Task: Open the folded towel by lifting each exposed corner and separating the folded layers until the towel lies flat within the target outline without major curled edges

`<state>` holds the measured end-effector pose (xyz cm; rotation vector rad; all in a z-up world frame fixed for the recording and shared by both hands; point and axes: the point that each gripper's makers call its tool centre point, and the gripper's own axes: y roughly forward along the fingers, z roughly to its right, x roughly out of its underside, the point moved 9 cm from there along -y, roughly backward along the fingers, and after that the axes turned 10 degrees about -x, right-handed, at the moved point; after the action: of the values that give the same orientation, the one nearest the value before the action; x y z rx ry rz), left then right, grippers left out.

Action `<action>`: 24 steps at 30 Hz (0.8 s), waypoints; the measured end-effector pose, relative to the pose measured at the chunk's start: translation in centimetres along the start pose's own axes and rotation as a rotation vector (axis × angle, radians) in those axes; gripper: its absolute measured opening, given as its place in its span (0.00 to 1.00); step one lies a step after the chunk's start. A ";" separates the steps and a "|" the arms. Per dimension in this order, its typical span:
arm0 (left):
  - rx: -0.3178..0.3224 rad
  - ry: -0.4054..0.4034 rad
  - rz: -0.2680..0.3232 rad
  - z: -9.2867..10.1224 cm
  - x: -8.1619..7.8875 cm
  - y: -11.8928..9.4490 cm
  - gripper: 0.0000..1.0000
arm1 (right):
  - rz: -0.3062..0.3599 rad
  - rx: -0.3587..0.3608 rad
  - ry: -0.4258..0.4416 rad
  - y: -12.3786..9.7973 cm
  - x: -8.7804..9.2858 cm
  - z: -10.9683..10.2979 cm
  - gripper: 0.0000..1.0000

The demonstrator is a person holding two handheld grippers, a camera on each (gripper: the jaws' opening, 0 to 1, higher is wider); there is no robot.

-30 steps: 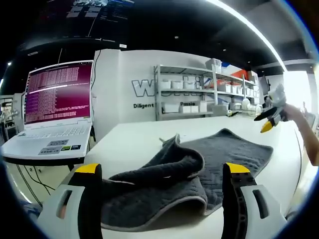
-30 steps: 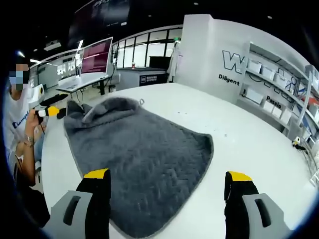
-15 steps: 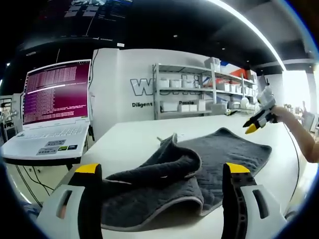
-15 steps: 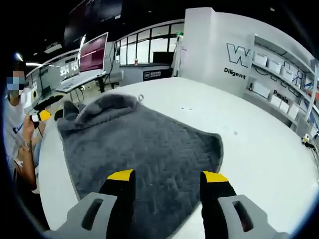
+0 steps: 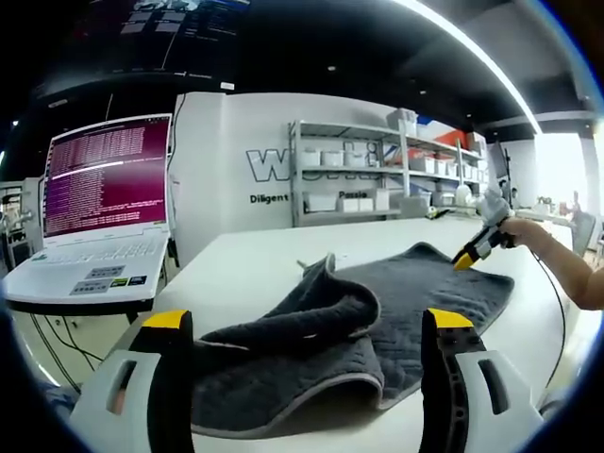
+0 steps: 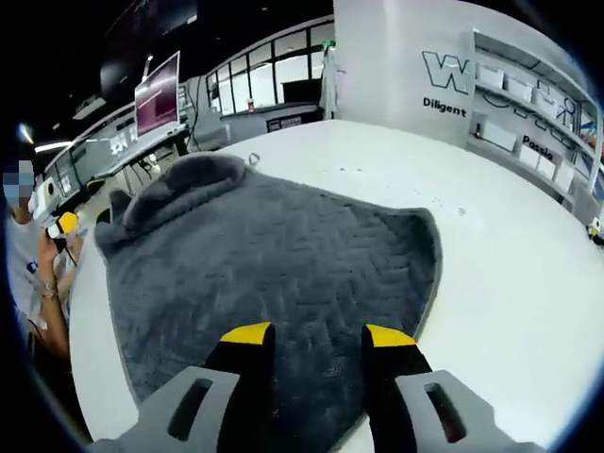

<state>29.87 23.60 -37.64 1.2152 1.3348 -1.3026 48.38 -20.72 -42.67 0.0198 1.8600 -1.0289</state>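
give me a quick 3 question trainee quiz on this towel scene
1. True or false: the towel lies fully flat on the table.
2. Which gripper has its jaws over the towel's near edge, set closer together than the other's: A) left gripper B) right gripper?
3. Fill in: in the left gripper view, the bunched fold of the towel lies between the jaws, and a ______ with a magenta screen stands beyond the table.

Key
1. False: one end is bunched and folded over.
2. B
3. laptop
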 end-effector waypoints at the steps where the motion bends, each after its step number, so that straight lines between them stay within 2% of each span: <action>1: -0.002 -0.001 0.000 -0.1 0.0 0.0 0.99 | -0.003 -0.003 0.003 0.1 0.2 0.1 0.34; 11: -0.021 -0.006 -0.005 -0.6 0.1 -0.2 0.99 | -0.027 -0.004 0.024 0.5 0.7 0.5 0.27; 14: -0.026 -0.010 -0.003 -0.7 0.2 -0.2 0.99 | -0.034 0.014 0.010 0.5 0.8 0.5 0.20; 18: -0.030 -0.008 -0.011 -0.9 0.2 -0.2 0.99 | -0.020 0.008 0.024 0.5 0.9 0.8 0.05; 20: -0.031 -0.006 -0.015 -0.9 0.3 -0.2 0.99 | -0.005 -0.013 0.046 0.5 0.9 1.0 0.03; 24: -0.036 -0.009 -0.018 -1.0 0.3 -0.1 0.99 | -0.011 -0.015 0.034 0.5 0.9 0.9 0.02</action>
<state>29.74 24.65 -37.87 1.1743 1.3598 -1.2899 48.83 -21.36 -43.77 0.0184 1.9000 -1.0278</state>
